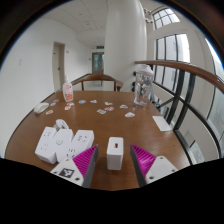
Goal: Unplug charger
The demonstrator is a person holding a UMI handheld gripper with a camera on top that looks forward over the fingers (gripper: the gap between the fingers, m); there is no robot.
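Note:
A white charger block [114, 152] stands upright on the brown wooden table [110, 125], between my two fingers and slightly ahead of the magenta pads [85, 160]. There is a gap on each side of it. My gripper [113, 162] is open around it. Just to the left lie white power strips or adapters [65, 142] in a cluster. I cannot see a cable or which socket the charger sits in.
Small white items [100, 104] are scattered across the far half of the round table. A bottle [68, 91] stands far left, a clear container [141, 92] far right, a flat white item [162, 123] to the right. Chairs, a pillar and windows are beyond.

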